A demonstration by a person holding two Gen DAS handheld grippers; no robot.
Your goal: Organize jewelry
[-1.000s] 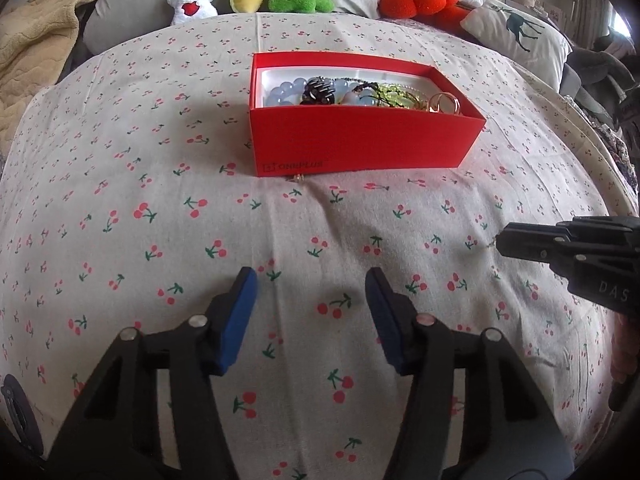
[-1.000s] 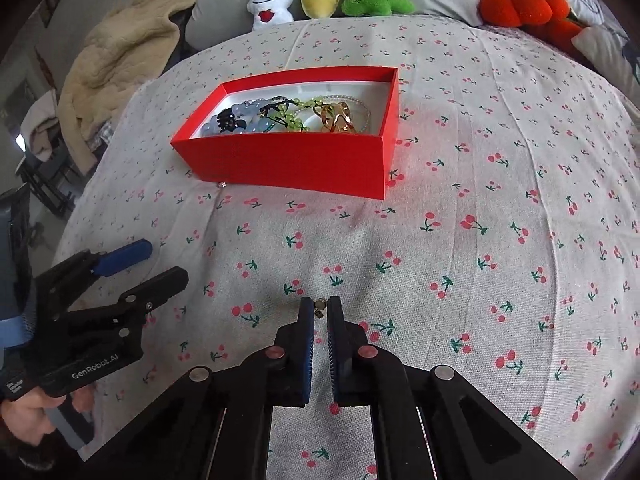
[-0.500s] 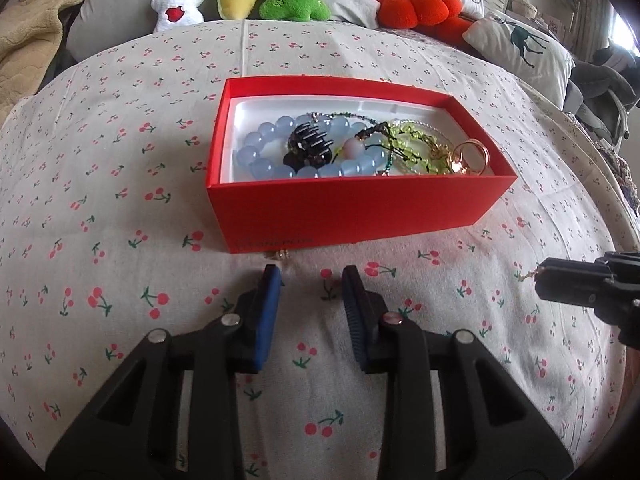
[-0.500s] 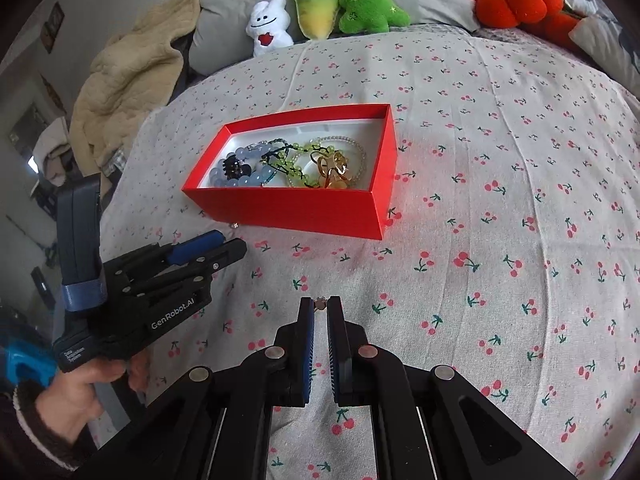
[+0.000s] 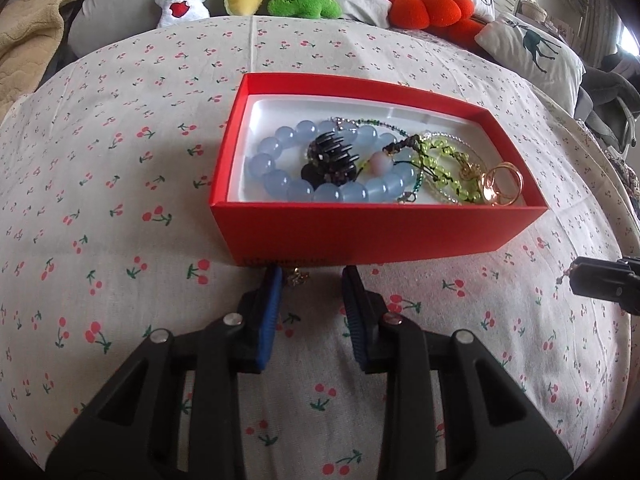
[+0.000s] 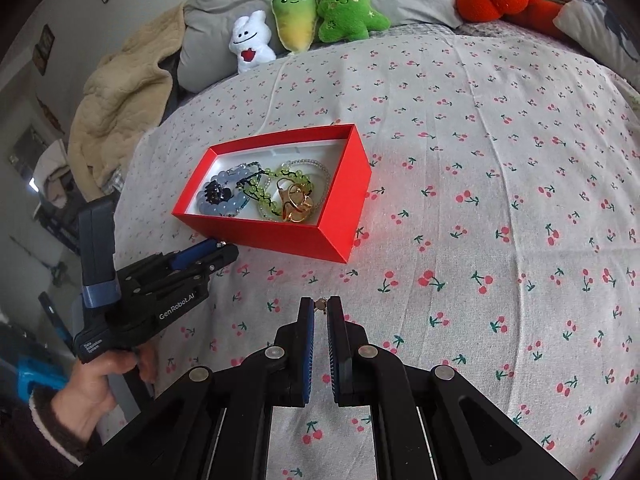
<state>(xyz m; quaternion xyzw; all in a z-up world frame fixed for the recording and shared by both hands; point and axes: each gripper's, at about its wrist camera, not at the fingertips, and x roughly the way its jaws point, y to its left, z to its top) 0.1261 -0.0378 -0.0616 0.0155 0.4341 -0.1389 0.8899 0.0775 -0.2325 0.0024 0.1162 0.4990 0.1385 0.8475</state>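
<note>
Nearly there: two small pieces still outside the red box

Both grippers work around the red box (image 5: pixel 380 236), which sits on the cherry-print bedspread (image 6: pixel 500 160) and already holds a blue bead bracelet (image 5: pixel 280 178), a black hair claw (image 5: pixel 332 158), green beaded strands (image 5: pixel 444 168) and gold rings (image 5: pixel 502 188).

The left gripper (image 5: pixel 310 280) hangs low just in front of the box's near wall. Its jaws have just been closing and now stand partly apart around a small gold charm (image 5: pixel 298 277) on the bedspread at the foot of that wall, without yet pressing on it; likely lined up to pinch it.

The right gripper (image 6: pixel 320 306), nearer than the box, has its jaws nearly together on a tiny gold trinket (image 6: pixel 320 305) at the tips, held clear of the cloth, presumably for dropping into the box.
</note>
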